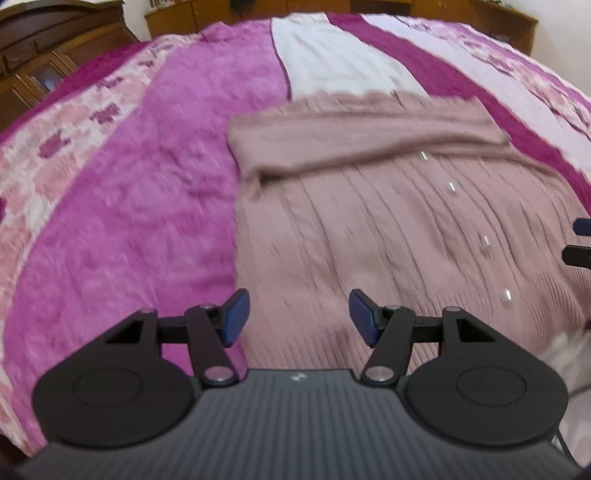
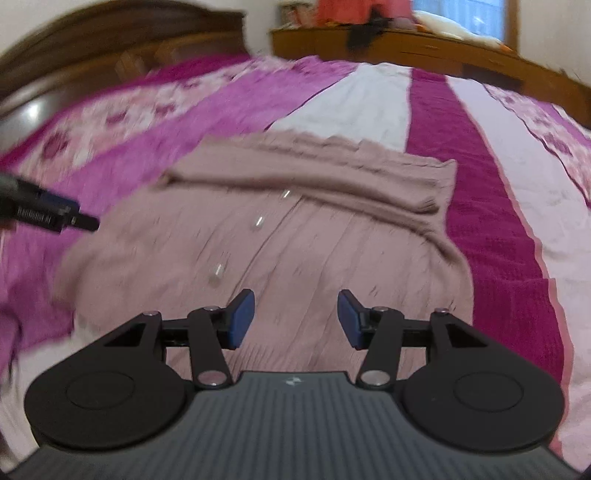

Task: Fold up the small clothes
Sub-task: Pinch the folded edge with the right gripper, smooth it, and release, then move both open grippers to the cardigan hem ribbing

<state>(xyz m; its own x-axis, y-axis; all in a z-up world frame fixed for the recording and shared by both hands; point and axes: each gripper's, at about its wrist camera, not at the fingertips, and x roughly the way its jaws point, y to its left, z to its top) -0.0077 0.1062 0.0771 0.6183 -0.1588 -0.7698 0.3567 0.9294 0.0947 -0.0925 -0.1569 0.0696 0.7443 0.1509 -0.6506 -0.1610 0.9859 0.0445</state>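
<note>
Hovering over the bed, the left gripper point(image 1: 299, 317) has its 2 blue pads point(image 1: 236, 317) apart with nothing between them; only ribbed knit is seen through the gap; the right gripper point(image 2: 295, 319) is released in the same way, its pads clear of the cloth and holding nothing. Just under both lies the task's thing, a dusty-pink ribbed cardigan point(image 1: 369, 236), spread flat on the bedspread point(image 1: 129, 206) with a row of pale buttons point(image 1: 484, 243) running down its front; its sleeves point(image 1: 369, 136) are folded across the upper part, 1 lying over the other, so they make a band from side to side. In the left wrist view the tip of the right gripper shows at the right edge, above the cardigan; in the right wrist view the left gripper comes in from the left edge, near the cardigan's side. Both views are blurred, so fine detail of the knit cannot be told. The bedspread has long stripes of magenta, white and a pink flower pattern; it is a little wrinkled. Farther away stands a dark wooden headboard point(image 2: 110, 44); beyond the bed a wooden cabinet point(image 2: 424, 48) carries some clothes and other things too blurred to name; behind it is a window point(image 2: 458, 14) and a pale wall.
</note>
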